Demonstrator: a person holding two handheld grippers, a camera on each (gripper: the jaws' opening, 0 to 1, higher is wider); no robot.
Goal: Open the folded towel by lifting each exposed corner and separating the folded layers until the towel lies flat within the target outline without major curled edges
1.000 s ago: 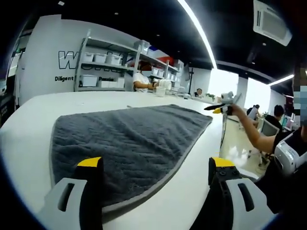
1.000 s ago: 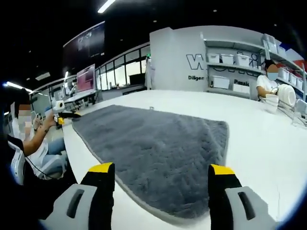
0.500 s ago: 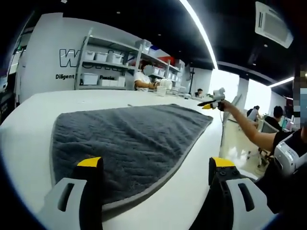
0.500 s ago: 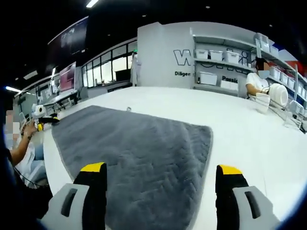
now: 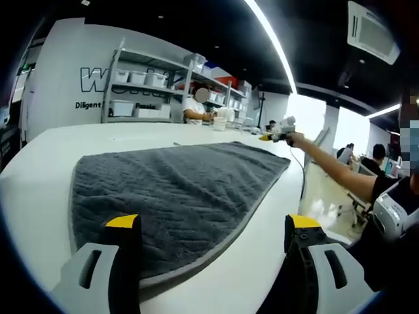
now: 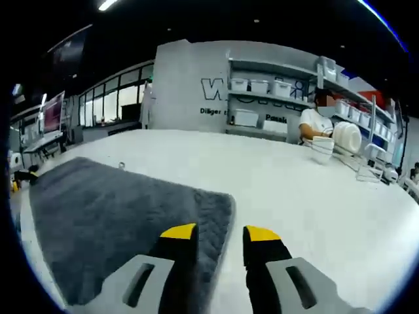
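The grey towel (image 5: 173, 196) lies spread on the white surface (image 5: 39, 163), and from my left claw (image 5: 213, 229) it looks mostly flat, its long edge running toward me between the yellow tips. That claw is released, jaws wide apart, holding nothing, low over the near end of the towel. My right claw (image 6: 219, 233) sits over the far corner of the towel (image 6: 118, 222), jaws nearly closed with a narrow gap; I cannot tell whether any fabric is pinched between them. I see no target outline drawn on the surface, so I judge alignment as uncertain. The risk from here: if I pinch only the top layer or drag sideways, the corner could curl or the whole towel slide. On the back wall, large letters begin with "W" (image 6: 211, 88), the rest hidden by shelves (image 6: 275, 98), and a smaller word below starts "Diligen".
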